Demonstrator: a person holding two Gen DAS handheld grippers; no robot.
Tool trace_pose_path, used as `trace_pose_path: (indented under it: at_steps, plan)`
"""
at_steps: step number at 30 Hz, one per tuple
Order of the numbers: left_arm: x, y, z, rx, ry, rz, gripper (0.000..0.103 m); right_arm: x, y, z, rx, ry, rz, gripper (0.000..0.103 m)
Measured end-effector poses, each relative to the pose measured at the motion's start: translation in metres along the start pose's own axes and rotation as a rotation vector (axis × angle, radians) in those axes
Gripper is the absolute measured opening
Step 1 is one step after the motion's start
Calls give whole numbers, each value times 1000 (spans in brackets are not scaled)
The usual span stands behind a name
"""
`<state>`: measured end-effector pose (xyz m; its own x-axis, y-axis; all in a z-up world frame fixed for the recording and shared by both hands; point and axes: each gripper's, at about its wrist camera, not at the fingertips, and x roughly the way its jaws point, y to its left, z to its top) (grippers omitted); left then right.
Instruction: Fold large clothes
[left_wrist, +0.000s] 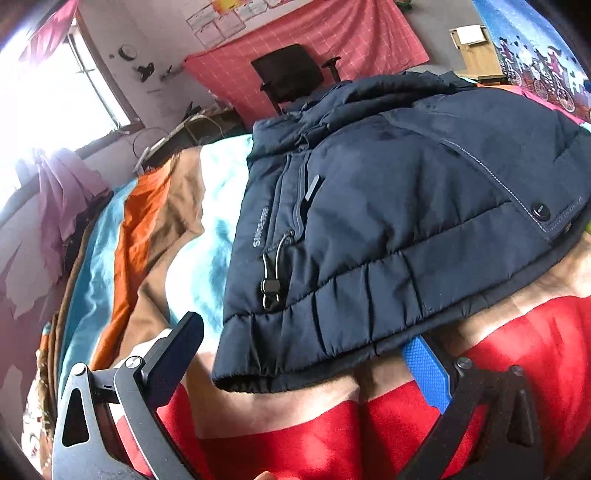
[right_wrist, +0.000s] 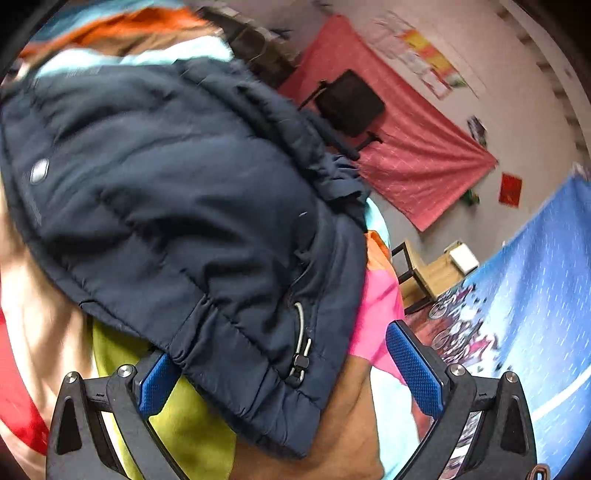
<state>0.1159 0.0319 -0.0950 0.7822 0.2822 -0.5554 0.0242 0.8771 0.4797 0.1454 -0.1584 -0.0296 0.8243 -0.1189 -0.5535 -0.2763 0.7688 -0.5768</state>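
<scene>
One navy puffer jacket (left_wrist: 388, 206), folded into a thick bundle on a striped bedspread (left_wrist: 147, 221) of orange, brown, blue and red. Hem nearest the cameras, with a drawcord toggle (left_wrist: 271, 290) hanging at one side. Left gripper (left_wrist: 306, 365) spread wide at the hem, right-hand blue pad tucked just under the edge, nothing pinched. Right gripper (right_wrist: 291, 369) spread wide too, around the jacket's corner (right_wrist: 258, 369). Farther back, a black office chair (left_wrist: 291, 75) against a pink cloth on the wall (left_wrist: 332, 40).
</scene>
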Motion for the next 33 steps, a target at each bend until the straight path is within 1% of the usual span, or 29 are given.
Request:
trace_pose_path:
  at_steps: [1,3,5,6,8,9,10,11,12,13,14,16,18,21,22,23,25,28,31,33]
  plan:
    - [0,-2,1,13,-3,0,101,-3,-1,1,14,-9,2,101]
    - [0,-4,2,30,-4,-2,101,-6,-1,3,29,-26,17,95]
    - [1,-6,1,38,-5,-1,100,-6,2,5,27,-35,46,79]
    - [1,-8,0,48,-5,0,100,-8,5,5,24,-38,57,74]
    - [1,-14,-3,75,-4,0,91,-8,10,6,13,-37,89,53]
    - [2,-17,-3,90,-2,-1,79,-6,11,6,9,-34,104,49]
    - [2,-20,-4,105,1,-8,67,-2,11,4,7,-31,113,40]
    - [3,-21,-5,114,2,-14,61,-2,14,4,7,-27,123,33]
    - [3,-22,-5,121,1,-19,54,-2,16,4,6,-23,129,30]
    - [2,-22,-5,128,-6,-26,49,-1,17,3,7,-19,126,30]
    - [1,-22,-6,134,-14,-28,47,0,17,3,9,-17,123,30]
    - [-3,-23,-4,159,-39,-42,36,0,16,3,20,-7,119,30]
    - [-5,-22,-1,172,-46,-56,30,1,16,3,22,0,113,30]
    - [-6,-12,6,125,-43,-106,21,2,16,3,27,-1,122,29]
    - [-7,-8,9,110,-47,-113,17,1,16,3,36,-8,135,23]
    - [-10,-4,12,89,-53,-122,14,0,17,4,38,-11,136,20]
    - [-16,2,20,62,-71,-125,8,-2,17,5,46,-18,140,15]
    - [-30,12,30,-6,-110,-134,5,-7,11,6,96,-31,154,10]
    - [-47,22,40,-61,-148,-141,5,-20,3,9,134,-61,133,8]
    - [-56,25,44,-74,-163,-146,5,-31,-3,10,153,-72,119,7]
